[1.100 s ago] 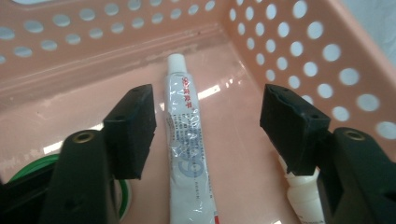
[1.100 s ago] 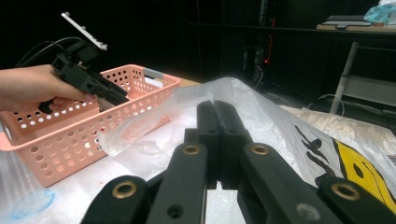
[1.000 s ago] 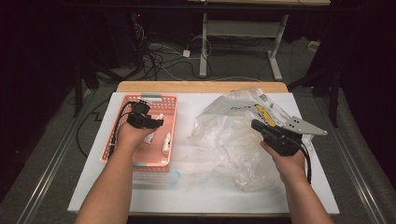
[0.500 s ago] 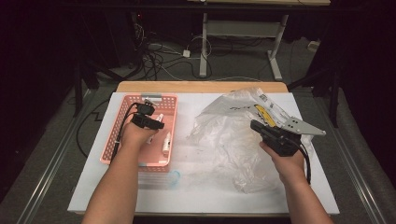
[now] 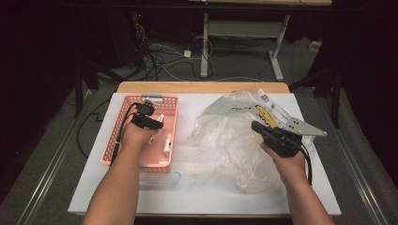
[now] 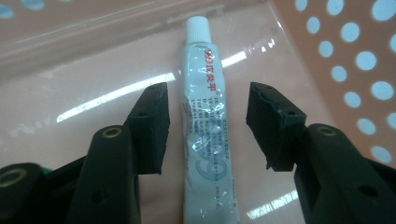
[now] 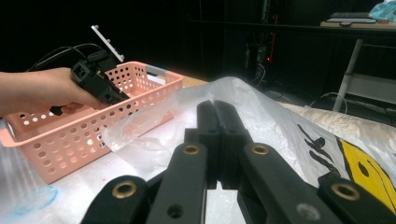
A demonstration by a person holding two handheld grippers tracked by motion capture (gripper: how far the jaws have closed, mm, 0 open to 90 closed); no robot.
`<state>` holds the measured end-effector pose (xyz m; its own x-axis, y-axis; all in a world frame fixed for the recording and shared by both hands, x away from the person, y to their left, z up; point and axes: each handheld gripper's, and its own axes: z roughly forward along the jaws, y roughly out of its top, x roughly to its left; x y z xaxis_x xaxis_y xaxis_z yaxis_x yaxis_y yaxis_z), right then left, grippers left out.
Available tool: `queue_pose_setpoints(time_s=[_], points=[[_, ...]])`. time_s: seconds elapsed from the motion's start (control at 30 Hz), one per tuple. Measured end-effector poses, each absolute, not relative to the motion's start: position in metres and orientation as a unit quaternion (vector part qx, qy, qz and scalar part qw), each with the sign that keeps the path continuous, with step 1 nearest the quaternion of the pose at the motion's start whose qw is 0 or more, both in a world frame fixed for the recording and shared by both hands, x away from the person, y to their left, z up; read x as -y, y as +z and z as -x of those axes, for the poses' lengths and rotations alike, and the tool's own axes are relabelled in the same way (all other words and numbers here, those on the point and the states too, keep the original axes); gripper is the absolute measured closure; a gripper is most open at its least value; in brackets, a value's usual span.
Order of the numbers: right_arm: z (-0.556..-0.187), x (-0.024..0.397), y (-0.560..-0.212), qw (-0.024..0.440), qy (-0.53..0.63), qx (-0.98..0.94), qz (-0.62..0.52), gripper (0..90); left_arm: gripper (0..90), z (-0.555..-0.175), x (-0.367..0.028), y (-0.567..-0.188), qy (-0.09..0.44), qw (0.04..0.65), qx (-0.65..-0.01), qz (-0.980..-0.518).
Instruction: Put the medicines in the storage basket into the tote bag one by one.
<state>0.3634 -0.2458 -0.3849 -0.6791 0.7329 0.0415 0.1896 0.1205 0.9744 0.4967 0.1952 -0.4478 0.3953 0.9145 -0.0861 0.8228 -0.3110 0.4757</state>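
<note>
My left gripper (image 6: 208, 100) reaches into the pink perforated basket (image 5: 117, 136), low over its floor. A white tube with red print (image 6: 205, 116) lies lengthwise between the jaws. The jaws have just been closing, but a gap remains on each side of the tube and the pads (image 6: 152, 121) do not touch it. From above, the left gripper (image 5: 152, 123) sits near the tube's cap end (image 5: 159, 118). My right gripper (image 7: 218, 109) is shut on a raised fold of the clear plastic bag (image 7: 280, 121). It (image 5: 257, 126) holds the bag (image 5: 225, 136) up at the table's right.
A second small white tube (image 5: 167, 143) lies in the basket near its right wall (image 6: 355, 56). A flat clear plastic piece with a blue edge (image 5: 162, 179) lies in front of the basket on the white table (image 5: 197, 201). Cables and desk legs fill the floor beyond.
The left hand has shifted slightly inside the basket. The right hand and the bag have stayed where they were.
</note>
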Motion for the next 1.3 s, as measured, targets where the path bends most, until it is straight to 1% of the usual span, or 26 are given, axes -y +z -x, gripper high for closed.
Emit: queue_pose_setpoints(time_s=[0.1, 0.33, 0.4, 0.67, 0.77, 0.8, 0.87, 0.97, 1.17, 1.3], points=[[-0.364, 0.246, -0.385, 0.235, 0.578, -0.711, -0.325, 90.0, 46.1, -0.497, -0.194, -0.450, 0.101, 0.223, -0.542, -0.804], [-0.364, 0.246, -0.386, 0.234, 0.577, -0.712, -0.324, 90.0, 46.1, -0.498, -0.194, -0.451, 0.113, 0.218, -0.551, -0.798], [-0.364, 0.245, -0.386, 0.233, 0.577, -0.712, -0.325, 90.0, 44.4, -0.498, -0.194, -0.452, 0.111, 0.213, -0.552, -0.799], [-0.363, 0.245, -0.386, 0.233, 0.576, -0.714, -0.324, 90.0, 45.0, -0.498, -0.192, -0.453, 0.107, 0.212, -0.542, -0.807], [-0.363, 0.245, -0.386, 0.234, 0.576, -0.713, -0.323, 90.0, 50.0, -0.497, -0.190, -0.453, 0.104, 0.213, -0.530, -0.814], [-0.363, 0.245, -0.386, 0.234, 0.576, -0.713, -0.323, 90.0, 50.2, -0.496, -0.189, -0.453, 0.103, 0.215, -0.529, -0.814], [-0.363, 0.245, -0.386, 0.234, 0.577, -0.713, -0.323, 90.0, 53.9, -0.496, -0.187, -0.453, 0.103, 0.212, -0.523, -0.819], [-0.362, 0.245, -0.386, 0.235, 0.577, -0.713, -0.322, 90.0, 57.2, -0.495, -0.185, -0.454, 0.100, 0.210, -0.517, -0.824], [-0.362, 0.246, -0.386, 0.236, 0.576, -0.713, -0.322, 90.0, 58.7, -0.496, -0.190, -0.454, 0.087, 0.219, -0.526, -0.817], [-0.363, 0.247, -0.386, 0.235, 0.576, -0.713, -0.324, 90.0, 58.8, -0.497, -0.195, -0.449, 0.080, 0.242, -0.535, -0.806]])
